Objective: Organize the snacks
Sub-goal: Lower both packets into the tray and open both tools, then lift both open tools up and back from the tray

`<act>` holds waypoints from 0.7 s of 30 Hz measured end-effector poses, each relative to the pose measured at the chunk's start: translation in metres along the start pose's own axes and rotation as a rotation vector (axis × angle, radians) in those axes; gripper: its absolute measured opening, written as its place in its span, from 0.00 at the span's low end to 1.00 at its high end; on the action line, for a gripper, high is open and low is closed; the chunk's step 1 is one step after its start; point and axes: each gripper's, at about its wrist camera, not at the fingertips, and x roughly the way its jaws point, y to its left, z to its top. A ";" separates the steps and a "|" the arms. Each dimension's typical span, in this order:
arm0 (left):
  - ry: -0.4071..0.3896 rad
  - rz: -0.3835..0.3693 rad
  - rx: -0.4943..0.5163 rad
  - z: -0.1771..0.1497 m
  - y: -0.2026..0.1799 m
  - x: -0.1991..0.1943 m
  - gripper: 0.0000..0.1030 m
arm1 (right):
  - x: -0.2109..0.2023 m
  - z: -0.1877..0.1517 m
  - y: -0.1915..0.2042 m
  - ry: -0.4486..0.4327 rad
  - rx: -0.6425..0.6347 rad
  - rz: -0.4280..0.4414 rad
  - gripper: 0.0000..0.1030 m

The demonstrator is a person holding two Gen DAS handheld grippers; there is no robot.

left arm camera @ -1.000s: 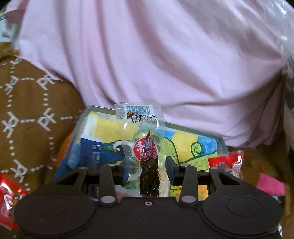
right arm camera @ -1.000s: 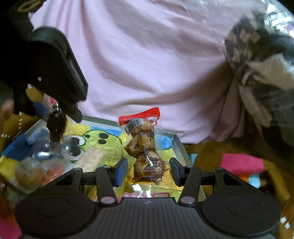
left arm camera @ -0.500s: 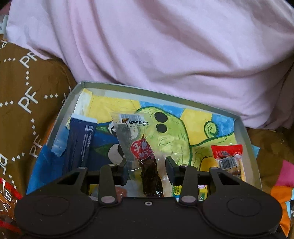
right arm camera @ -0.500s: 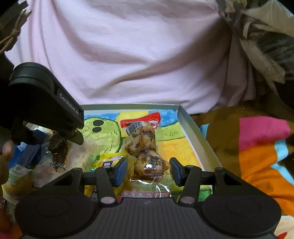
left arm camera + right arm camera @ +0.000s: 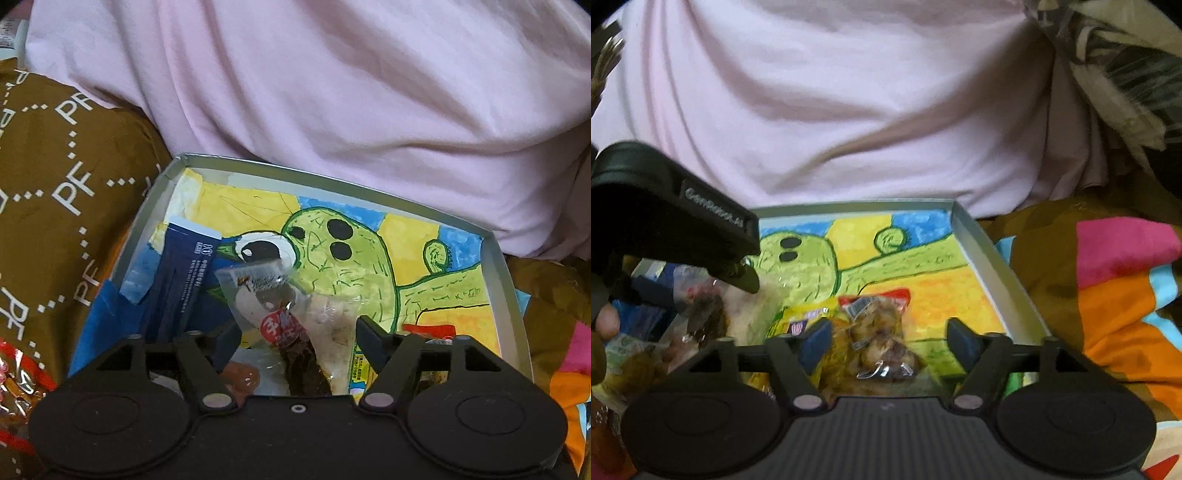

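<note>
Pink bedding [image 5: 332, 92] lay behind tray [image 5: 502, 288]; L gripper [image 5: 297, 338] & R gripper [image 5: 886, 341] jaws were opening, snack packets between, unclamped.

Glossy clear plastic snack packets [image 5: 284, 317], matt grey tray [image 5: 498, 266], soft pink cloth [image 5: 332, 92]

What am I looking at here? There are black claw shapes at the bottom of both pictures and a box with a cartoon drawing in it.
No robot: a person holds a two-finger tool in each hand, each carrying a camera that looks along its fingers. The left tool is opening around a clear packet of dark dried meat. The right tool is opening around a packet of brown glazed pieces. Neither pinches its packet now. Both hang over a shallow grey box lined with a green cartoon drawing, which also holds a dark blue packet. Pink cloth lies behind.
</note>
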 end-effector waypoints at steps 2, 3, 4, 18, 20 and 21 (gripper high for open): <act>-0.008 -0.003 -0.010 0.001 0.002 -0.008 0.76 | -0.007 0.003 0.000 -0.026 0.008 0.009 0.85; -0.018 -0.003 -0.015 0.002 0.003 -0.013 0.78 | -0.010 0.004 0.000 -0.036 0.012 0.010 0.88; -0.033 -0.002 -0.020 0.003 0.004 -0.019 0.81 | -0.014 0.006 0.001 -0.047 0.016 0.011 0.91; -0.228 0.001 0.037 -0.002 0.022 -0.128 0.99 | -0.097 0.022 0.008 -0.233 0.022 0.003 1.00; -0.253 0.001 0.046 -0.009 0.027 -0.145 0.99 | -0.111 0.023 0.008 -0.249 0.025 0.004 1.00; -0.262 0.002 0.050 -0.012 0.029 -0.153 0.99 | -0.117 0.023 0.008 -0.252 0.028 0.009 1.00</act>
